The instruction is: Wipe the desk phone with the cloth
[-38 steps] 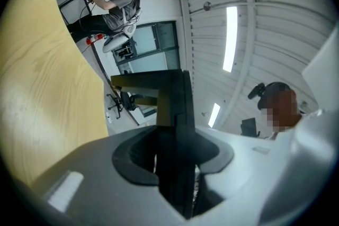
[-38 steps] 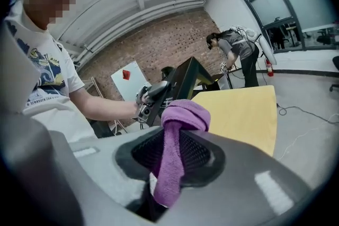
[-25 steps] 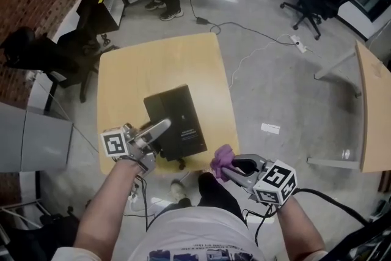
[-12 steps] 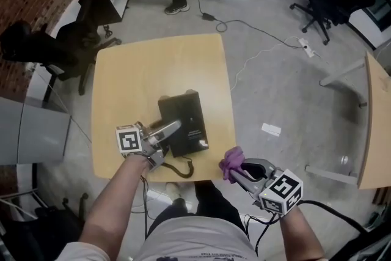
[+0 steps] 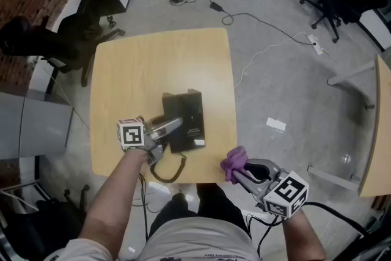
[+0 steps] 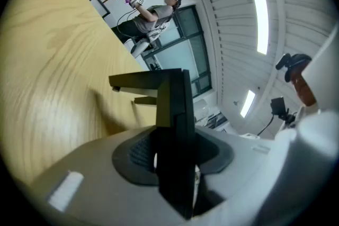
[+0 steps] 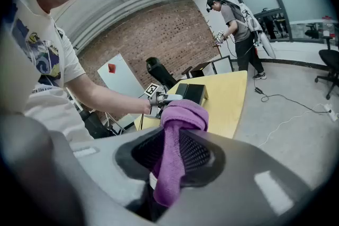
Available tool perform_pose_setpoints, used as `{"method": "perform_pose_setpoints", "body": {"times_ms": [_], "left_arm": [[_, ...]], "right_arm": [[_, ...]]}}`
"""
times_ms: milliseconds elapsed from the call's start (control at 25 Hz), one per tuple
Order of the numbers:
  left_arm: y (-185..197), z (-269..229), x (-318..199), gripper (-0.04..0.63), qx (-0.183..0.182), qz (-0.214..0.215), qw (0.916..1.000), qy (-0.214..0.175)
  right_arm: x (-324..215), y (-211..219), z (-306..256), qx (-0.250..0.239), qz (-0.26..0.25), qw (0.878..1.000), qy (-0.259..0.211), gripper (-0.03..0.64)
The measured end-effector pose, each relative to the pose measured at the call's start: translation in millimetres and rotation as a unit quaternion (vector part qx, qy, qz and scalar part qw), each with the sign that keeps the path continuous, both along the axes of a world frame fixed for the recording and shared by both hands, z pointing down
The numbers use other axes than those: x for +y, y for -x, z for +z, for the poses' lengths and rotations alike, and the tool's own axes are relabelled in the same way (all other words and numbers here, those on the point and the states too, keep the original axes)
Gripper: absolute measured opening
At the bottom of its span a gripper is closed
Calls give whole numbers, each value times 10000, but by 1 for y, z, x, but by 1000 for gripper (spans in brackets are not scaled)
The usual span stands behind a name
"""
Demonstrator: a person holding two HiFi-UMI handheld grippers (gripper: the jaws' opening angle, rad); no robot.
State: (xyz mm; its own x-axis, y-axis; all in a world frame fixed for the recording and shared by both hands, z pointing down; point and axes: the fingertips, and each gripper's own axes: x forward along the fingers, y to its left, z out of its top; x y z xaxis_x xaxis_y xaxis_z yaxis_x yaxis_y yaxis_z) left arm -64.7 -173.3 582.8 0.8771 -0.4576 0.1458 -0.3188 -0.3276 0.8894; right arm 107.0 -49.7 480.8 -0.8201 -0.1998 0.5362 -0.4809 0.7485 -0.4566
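**Table** (image 5: 134, 70): light wood, square top, taken as the reference for all places below.

**Desk phone** (image 5: 190, 122): black. It lies on the near half of the table, close to the near edge and a little right of the middle. The long axis runs from the table's near edge towards its far edge, leaning slightly to the right at the far end. The end with a small white label points to the near edge, and the raised end points to the far edge.

**Cord** (image 5: 165, 173): dark and coiled, looping over the table's near edge.

**Left gripper** (image 5: 171, 126): over the table's near half, laid along the phone's left side and pointing to the right. The jaws are pinching a flat black part of the phone; which part cannot be told.

**Right gripper** (image 5: 239, 169): off the table's near right corner, above the floor. The jaws are clamped on the cloth.

**Cloth** (image 5: 234, 161): purple, bunched, sticking out past the jaw tips toward the table.
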Motion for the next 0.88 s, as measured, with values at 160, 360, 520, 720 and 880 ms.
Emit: {"method": "perform_pose_setpoints", "body": {"times_ms": [160, 360, 520, 720, 880], "left_arm": [[3, 5, -1, 183, -50, -23, 9999, 157], [8, 18, 4, 207, -455, 15, 9986, 283], [10, 22, 4, 237, -811, 82, 9959, 405], [17, 28, 1, 321, -1411, 47, 9888, 484], [18, 24, 2, 332, -1648, -12, 9855, 404]], "right_arm": [[-6, 0, -1, -75, -61, 10000, 12, 87], [-9, 2, -1, -166, -145, 9998, 0, 87], [-9, 5, -1, -194, -231, 9995, -28, 87], [-12, 10, -2, -195, -311, 9993, -120, 87], [-13, 9, -2, -174, -367, 9989, -216, 87]]}}
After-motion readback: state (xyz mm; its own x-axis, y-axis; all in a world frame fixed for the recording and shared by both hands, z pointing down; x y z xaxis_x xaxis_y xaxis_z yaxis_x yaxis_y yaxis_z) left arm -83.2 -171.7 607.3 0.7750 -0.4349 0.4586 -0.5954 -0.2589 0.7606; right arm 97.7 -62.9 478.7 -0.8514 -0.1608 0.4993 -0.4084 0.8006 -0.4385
